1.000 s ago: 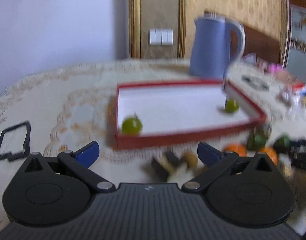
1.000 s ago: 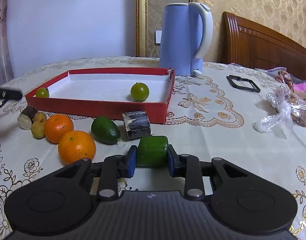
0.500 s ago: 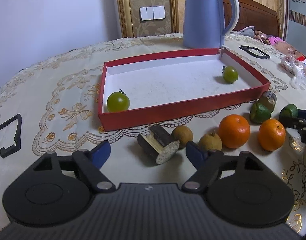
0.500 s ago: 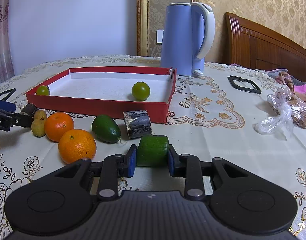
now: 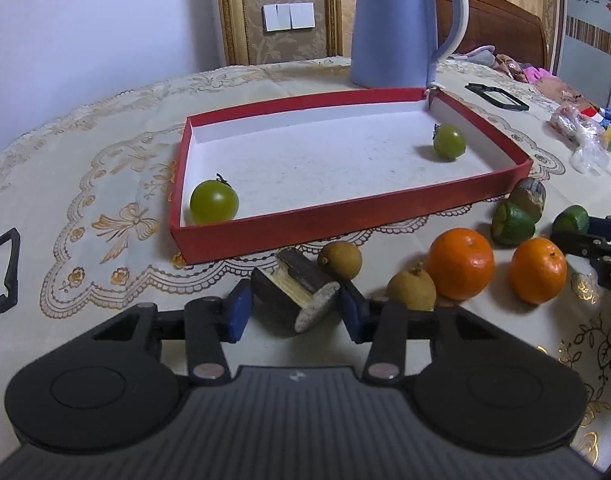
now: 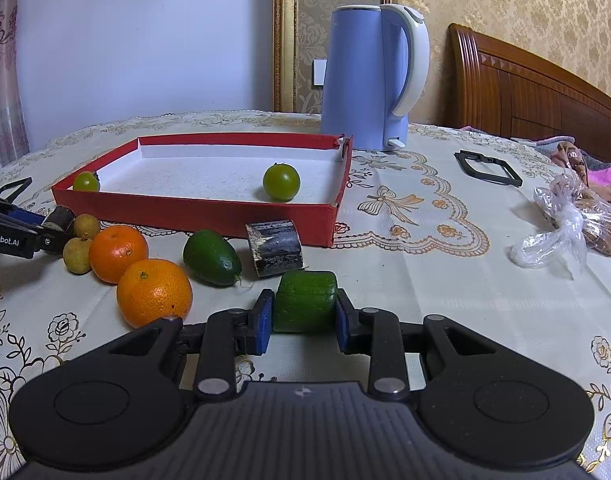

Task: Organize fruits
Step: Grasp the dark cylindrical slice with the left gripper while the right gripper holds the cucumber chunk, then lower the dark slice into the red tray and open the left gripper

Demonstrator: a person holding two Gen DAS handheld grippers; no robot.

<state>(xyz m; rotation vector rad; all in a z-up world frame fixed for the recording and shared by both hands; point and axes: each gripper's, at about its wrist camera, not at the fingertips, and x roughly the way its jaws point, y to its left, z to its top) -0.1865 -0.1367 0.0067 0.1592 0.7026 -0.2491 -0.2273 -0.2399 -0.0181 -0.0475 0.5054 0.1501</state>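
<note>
With its pads pressed on a dark sugarcane piece (image 5: 295, 298), the left gripper (image 5: 293, 312) grips it on the cloth, while the right gripper (image 6: 303, 318) clamps a green chunk (image 6: 305, 300). Both seem bound for the red tray (image 5: 345, 216) just beyond, where two green tomatoes lie.

On the table: 2 oranges (image 5: 460, 263), 2 green tomatoes (image 5: 214, 202), 2 longans (image 5: 340, 260). 2 cane pieces (image 5: 293, 298). 1 tray (image 5: 345, 216), 1 kettle (image 5: 393, 24).

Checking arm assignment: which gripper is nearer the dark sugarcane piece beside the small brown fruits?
Left. The left gripper has the dark sugarcane piece between its pads. The right gripper is farther along the fruit row, closed on a green fruit chunk.
</note>
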